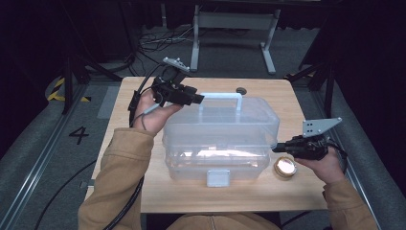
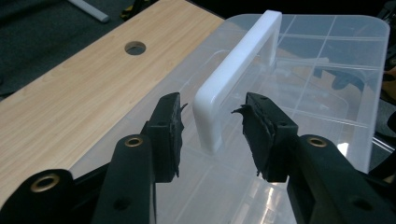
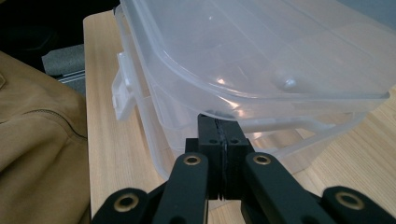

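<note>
Open fingers (image 2: 170,130) astride white handle (image 2: 233,74)

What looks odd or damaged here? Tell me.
The black pads on the left gripper's fingers look torn, with ragged edges beside the white handle. The clear storage box sits square on the table, nothing spilled.

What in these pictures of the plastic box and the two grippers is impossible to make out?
- Contents of the clear box: high view, glare and cloudy plastic blur them.
- Right gripper tips: right gripper view, tucked beneath the lid's rim; contact unclear.
- Round gold thing: high view, too small to identify.
- Front latch: fastened or not, too small.
</note>
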The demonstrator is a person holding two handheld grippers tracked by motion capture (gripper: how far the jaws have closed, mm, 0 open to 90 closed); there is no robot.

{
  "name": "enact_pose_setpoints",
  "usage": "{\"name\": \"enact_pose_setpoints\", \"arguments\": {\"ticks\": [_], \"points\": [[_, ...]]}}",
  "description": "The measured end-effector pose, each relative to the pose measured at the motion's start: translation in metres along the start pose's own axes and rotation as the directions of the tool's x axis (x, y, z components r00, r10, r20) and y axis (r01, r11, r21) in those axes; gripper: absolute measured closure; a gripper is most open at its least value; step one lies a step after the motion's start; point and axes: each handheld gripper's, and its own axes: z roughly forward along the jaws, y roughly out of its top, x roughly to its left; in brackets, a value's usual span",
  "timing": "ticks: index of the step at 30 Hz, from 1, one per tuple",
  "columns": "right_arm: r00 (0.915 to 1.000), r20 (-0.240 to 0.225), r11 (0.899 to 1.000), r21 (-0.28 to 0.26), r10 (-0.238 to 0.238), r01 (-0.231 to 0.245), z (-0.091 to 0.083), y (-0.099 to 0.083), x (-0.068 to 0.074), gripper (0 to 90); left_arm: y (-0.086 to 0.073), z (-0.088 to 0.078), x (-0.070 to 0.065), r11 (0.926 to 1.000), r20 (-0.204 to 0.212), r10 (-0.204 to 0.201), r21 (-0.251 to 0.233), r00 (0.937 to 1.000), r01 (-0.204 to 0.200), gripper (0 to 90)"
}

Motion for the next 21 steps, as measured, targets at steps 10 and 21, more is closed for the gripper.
{"name": "enact_pose_setpoints", "arguments": {"ticks": [10,21], "points": [[0.9988,0.028,0.998,-0.039,0.041,-0.040,-0.003,0.005,-0.002,89.9,-0.009,-0.037,-0.020,0.9989,-0.020,0.032,-0.034,0.9993,-0.033,64.7],[0.9960,0.057,0.994,-0.087,0.069,-0.064,-0.009,0.017,-0.009,89.9,-0.026,-0.052,-0.045,0.9971,0.011,0.073,-0.024,0.9973,-0.073,68.9]]}}
